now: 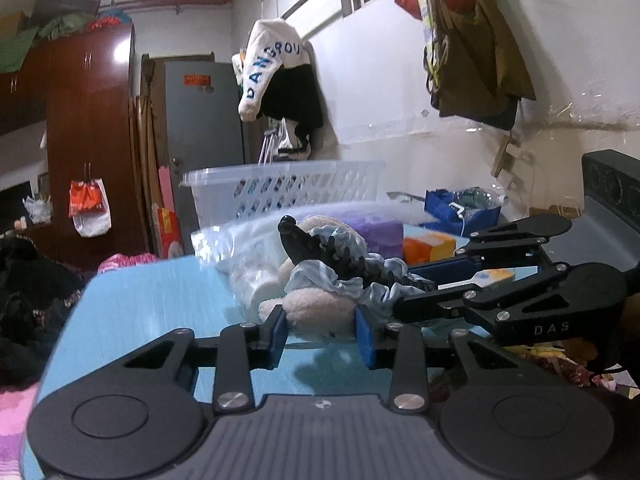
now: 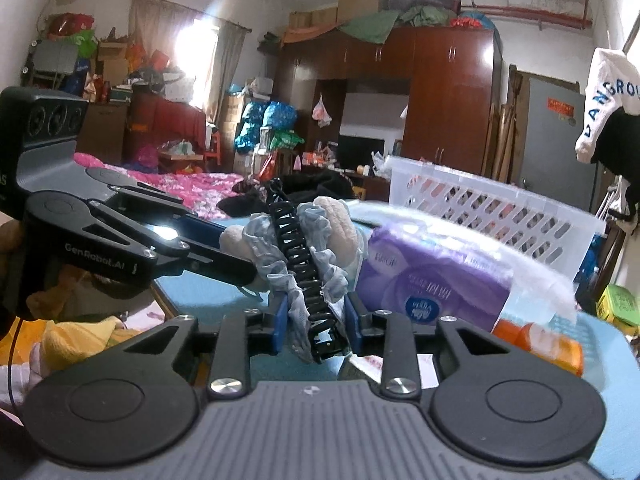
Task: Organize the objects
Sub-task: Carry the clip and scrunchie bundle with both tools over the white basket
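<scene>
Dim room, daylight from one curtained window (image 2: pixel 200 64)
Glare blows the window out white and streaks the wardrobe (image 2: pixel 452 92) doors right of it; the basket (image 2: pixel 492 208) further right smears with motion blur, and fisheye bends the dark picture edges

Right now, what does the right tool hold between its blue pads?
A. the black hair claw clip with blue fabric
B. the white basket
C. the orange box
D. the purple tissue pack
A: the right tool has its pads closed on the black hair claw clip and the blue fabric around it.
</scene>
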The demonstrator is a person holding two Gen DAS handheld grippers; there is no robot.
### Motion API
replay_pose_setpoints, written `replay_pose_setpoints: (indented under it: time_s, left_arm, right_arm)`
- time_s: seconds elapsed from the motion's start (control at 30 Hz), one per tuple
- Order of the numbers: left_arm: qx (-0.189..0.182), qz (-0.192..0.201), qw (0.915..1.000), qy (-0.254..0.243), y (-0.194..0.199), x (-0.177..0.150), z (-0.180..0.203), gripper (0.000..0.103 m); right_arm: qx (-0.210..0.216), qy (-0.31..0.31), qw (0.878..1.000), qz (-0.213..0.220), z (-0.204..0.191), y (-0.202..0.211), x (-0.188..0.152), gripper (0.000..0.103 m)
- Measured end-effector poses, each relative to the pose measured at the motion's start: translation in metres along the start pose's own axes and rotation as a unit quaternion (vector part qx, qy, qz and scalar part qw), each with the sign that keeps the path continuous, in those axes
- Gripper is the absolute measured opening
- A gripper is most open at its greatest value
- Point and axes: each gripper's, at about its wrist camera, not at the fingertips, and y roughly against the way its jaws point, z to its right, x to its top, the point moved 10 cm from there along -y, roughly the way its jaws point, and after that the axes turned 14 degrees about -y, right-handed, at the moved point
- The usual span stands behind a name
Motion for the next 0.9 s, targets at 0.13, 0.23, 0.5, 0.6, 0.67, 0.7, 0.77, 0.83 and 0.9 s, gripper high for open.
replay_pose_setpoints:
  time_s: [0.13,0.23,0.5,0.6,0.67,0.7,0.77,0.83,0.9]
  left_arm:
    - [0.007,0.015,0.9998,-0.013,0.005,0.018,0.001,0.04]
    - [0.011,0.027,0.9993,-0.026,0.003,0.035,0.001,0.04]
    - [0.014,0.06,0.9971,-0.044,-0.016,0.092,-0.01,0.04]
    - [0.014,0.066,0.9965,-0.05,-0.031,0.118,-0.019,0.04]
    - [0.012,0.067,0.9962,-0.054,-0.044,0.135,-0.028,0.04]
    - [0.009,0.067,0.996,-0.058,-0.052,0.144,-0.032,0.04]
    - [0.009,0.065,0.9962,-0.057,-0.071,0.16,-0.043,0.04]
    - [0.009,0.057,0.9967,-0.057,-0.088,0.168,-0.051,0.04]
    - [0.009,0.046,0.9975,-0.052,-0.111,0.172,-0.062,0.04]
  right_arm:
    - [-0.002,0.004,1.0,0.014,0.003,0.006,0.015,0.033]
    - [-0.008,0.007,1.0,0.023,0.009,0.008,0.028,0.033]
    - [-0.012,-0.005,0.999,0.04,0.041,0.003,0.08,0.033]
    - [-0.016,-0.008,0.999,0.041,0.055,-0.004,0.1,0.033]
    - [-0.022,-0.004,0.999,0.04,0.066,-0.01,0.113,0.033]
    - [-0.024,-0.005,0.999,0.038,0.074,-0.015,0.12,0.033]
    - [-0.026,-0.009,0.999,0.031,0.09,-0.028,0.134,0.033]
    - [-0.031,-0.008,0.999,0.023,0.103,-0.041,0.141,0.033]
    - [-0.037,-0.005,0.999,0.012,0.116,-0.057,0.147,0.033]
